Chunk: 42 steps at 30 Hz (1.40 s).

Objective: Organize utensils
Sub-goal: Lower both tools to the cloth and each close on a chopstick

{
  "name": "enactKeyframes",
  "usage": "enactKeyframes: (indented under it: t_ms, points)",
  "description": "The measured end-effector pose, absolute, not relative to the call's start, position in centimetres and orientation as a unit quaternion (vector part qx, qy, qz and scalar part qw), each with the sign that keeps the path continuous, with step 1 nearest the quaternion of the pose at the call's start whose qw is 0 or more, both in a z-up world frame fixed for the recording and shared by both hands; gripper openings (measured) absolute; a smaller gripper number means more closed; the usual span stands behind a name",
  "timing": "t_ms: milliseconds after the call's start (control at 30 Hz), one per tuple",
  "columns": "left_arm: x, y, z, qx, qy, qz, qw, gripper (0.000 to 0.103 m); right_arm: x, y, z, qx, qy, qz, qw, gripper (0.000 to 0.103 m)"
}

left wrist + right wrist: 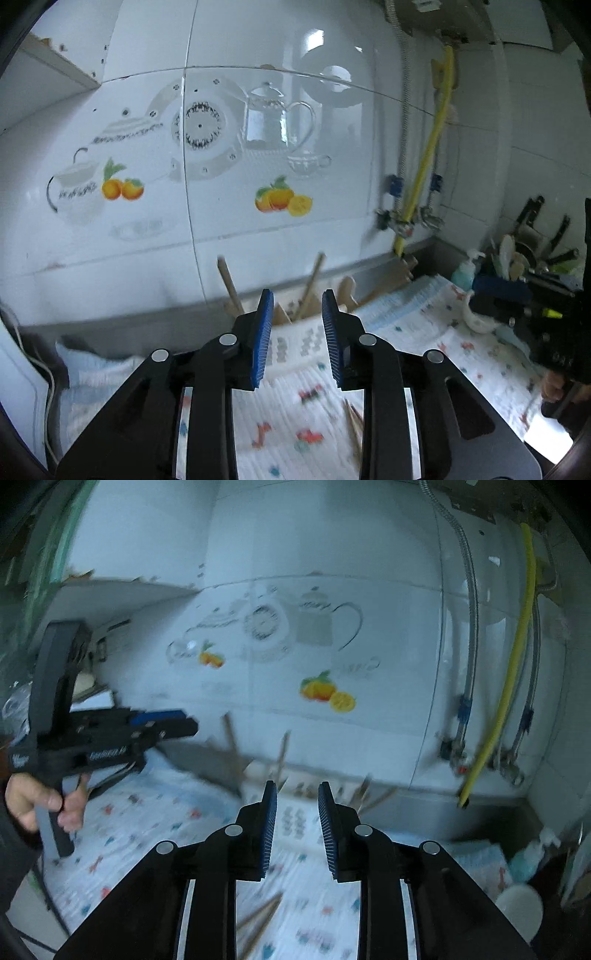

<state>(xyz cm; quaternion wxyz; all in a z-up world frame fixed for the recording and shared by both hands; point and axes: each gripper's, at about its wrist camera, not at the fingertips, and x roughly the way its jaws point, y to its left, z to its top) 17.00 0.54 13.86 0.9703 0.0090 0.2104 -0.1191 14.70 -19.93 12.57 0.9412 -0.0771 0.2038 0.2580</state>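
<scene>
A white perforated utensil basket (pixel 295 343) stands against the tiled wall on a patterned cloth (pixel 288 417) and holds several wooden utensils (pixel 231 286). It also shows in the right wrist view (pixel 295 821). Wooden chopsticks (pixel 354 419) lie loose on the cloth; in the right wrist view they lie near the front (pixel 260 921). My left gripper (pixel 297 306) is open and empty, held above the cloth in front of the basket. It also shows in the right wrist view (pixel 177 720). My right gripper (pixel 297 794) is open and empty, facing the basket.
A dish rack with knives and utensils (pixel 524 254) and a soap bottle (pixel 466 271) stand at the right. A white bowl (pixel 478 321) sits on the cloth. A yellow hose (pixel 424 166) and pipes run down the wall. A white cup (pixel 519 910) stands low right.
</scene>
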Motion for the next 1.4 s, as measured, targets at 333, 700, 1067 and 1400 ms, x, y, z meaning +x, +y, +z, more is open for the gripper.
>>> enactKeyframes:
  t_ms: [333,700,1067,1400]
  points:
    - [10.4,-0.1,7.1,-0.025,0.268,-0.133,0.954,0.030,7.1,-19.7,5.7,-0.065,0.272,0.272,0.921,0.023]
    - [7.6,0.5,-0.1,-0.057,0.323,-0.120,0.937,0.031,5.5,-18.8,-4.2,-0.021,0.364,0.250,0.897,0.015]
    - [7.5,1.9,-3.1,-0.081,0.349,-0.113,0.927,0.033,7.0,-17.6,-8.1,-0.011,0.412,0.205,0.887,0.013]
    - [8.0,-1.3,-5.8,-0.073,0.386,-0.154,0.907,0.033,7.2,-17.9,-8.3,-0.013,0.416,0.189,0.889,0.007]
